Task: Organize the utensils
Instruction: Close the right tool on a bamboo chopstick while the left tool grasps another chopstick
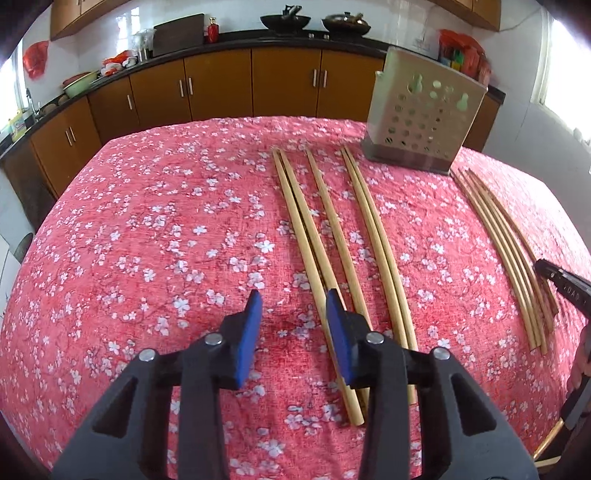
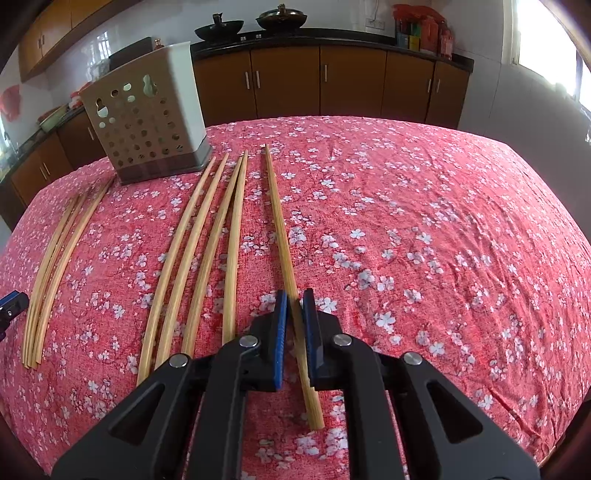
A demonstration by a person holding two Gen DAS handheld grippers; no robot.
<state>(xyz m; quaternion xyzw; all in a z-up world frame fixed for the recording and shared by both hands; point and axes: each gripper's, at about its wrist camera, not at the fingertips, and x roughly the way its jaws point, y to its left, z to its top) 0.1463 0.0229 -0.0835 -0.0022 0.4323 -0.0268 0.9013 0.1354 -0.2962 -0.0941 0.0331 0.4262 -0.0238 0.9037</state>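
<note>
Several bamboo chopsticks lie on the red floral tablecloth (image 1: 147,221). In the left wrist view one group (image 1: 332,240) lies in the middle and another group (image 1: 506,247) at the right. A beige perforated utensil holder (image 1: 424,110) stands at the back; it also shows in the right wrist view (image 2: 147,118). My left gripper (image 1: 293,306) is open and empty, just left of the middle chopsticks. My right gripper (image 2: 294,299) is shut on a single chopstick (image 2: 280,229) that lies right of several others (image 2: 199,251).
Brown kitchen cabinets (image 1: 221,85) and a dark counter with woks (image 1: 284,20) run behind the table. The table's far edge is close behind the holder. The right gripper's tip shows at the right edge of the left wrist view (image 1: 554,277).
</note>
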